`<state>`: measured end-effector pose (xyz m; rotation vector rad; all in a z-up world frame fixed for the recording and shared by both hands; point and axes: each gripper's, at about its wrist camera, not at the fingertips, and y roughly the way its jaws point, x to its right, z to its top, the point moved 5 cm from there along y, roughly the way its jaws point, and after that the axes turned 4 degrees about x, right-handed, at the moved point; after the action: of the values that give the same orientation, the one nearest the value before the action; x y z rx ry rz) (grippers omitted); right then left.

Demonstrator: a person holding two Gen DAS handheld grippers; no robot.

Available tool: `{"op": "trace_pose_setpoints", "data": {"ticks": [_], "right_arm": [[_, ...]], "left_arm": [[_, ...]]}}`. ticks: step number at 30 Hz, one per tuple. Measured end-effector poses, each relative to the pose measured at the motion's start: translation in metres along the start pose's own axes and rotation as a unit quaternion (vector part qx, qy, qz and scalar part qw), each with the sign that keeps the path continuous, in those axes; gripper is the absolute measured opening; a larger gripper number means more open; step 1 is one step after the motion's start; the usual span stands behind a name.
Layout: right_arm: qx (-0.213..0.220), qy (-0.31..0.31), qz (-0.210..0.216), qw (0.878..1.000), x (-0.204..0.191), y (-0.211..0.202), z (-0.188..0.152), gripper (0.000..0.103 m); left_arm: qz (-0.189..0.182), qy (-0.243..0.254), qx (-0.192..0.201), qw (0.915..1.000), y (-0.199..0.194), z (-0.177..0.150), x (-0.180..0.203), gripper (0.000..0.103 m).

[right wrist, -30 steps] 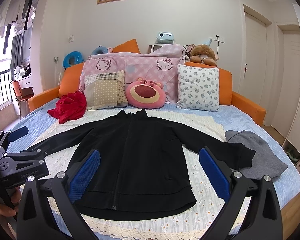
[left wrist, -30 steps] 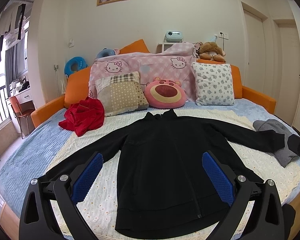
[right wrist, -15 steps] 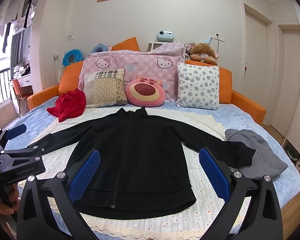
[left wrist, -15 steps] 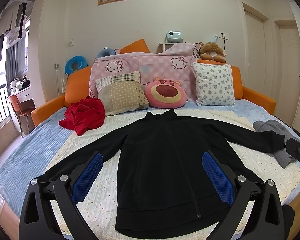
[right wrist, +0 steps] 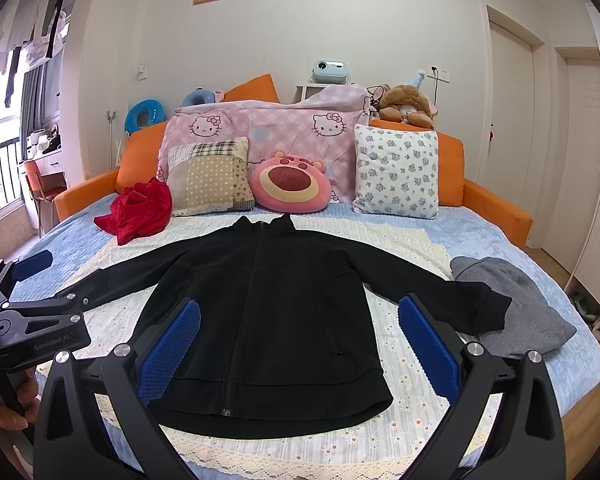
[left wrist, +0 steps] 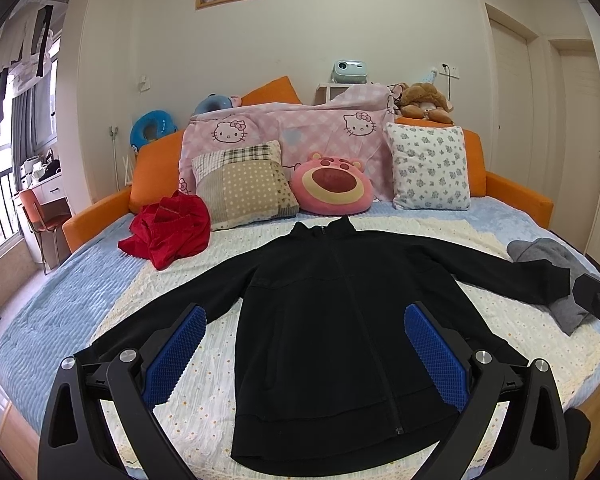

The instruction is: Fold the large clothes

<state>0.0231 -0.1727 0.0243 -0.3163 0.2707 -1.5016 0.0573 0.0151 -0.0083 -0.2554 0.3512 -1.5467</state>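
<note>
A black zip jacket (left wrist: 332,320) lies flat, front up, on the bed with both sleeves spread out; it also shows in the right wrist view (right wrist: 268,304). My left gripper (left wrist: 302,354) is open and empty, held above the jacket's hem near the foot of the bed. My right gripper (right wrist: 298,346) is open and empty too, above the hem. The left gripper's body (right wrist: 36,320) shows at the left edge of the right wrist view, over the left sleeve end. The right sleeve cuff (right wrist: 488,308) rests against a grey garment.
A cream dotted blanket (left wrist: 204,392) covers the blue bed (left wrist: 52,312). A red garment (left wrist: 168,228) lies at the back left, a grey garment (right wrist: 516,312) at the right. Pillows (left wrist: 244,184) and a pink plush (left wrist: 332,188) line the orange headboard. Doors stand at the right.
Both views have shifted only slightly; the grippers stay open above the hem and the jacket has not moved.
</note>
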Motion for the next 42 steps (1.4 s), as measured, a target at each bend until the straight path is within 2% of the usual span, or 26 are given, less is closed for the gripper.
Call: {"op": "trace_pose_setpoints", "data": {"ticks": [19,25,31,37,39,42], "right_arm": [[-0.002,-0.001,0.003,1.0,-0.001,0.002,-0.003,0.098],[-0.007,-0.009,0.015,1.0,-0.016,0.014,-0.003,0.098],[-0.001,-0.031,0.043,0.999,-0.046,0.034,0.011,0.098],[0.01,-0.054,0.07,0.996,-0.078,0.057,0.027,0.098],[0.009,-0.06,0.081,0.995,-0.089,0.066,0.031,0.098],[0.005,-0.07,0.101,0.992,-0.108,0.084,0.035,0.098]], "left_arm": [[0.007,-0.002,-0.002,1.0,0.002,-0.003,-0.005,0.101],[0.021,-0.021,-0.014,0.9994,0.009,-0.014,-0.032,0.101],[0.058,-0.051,-0.035,0.9964,0.034,-0.022,-0.075,0.101],[0.116,-0.111,-0.085,0.9834,0.078,-0.047,-0.147,0.101],[0.14,-0.129,-0.11,0.9755,0.097,-0.06,-0.172,0.101],[0.149,-0.182,-0.144,0.9611,0.126,-0.082,-0.214,0.101]]}}
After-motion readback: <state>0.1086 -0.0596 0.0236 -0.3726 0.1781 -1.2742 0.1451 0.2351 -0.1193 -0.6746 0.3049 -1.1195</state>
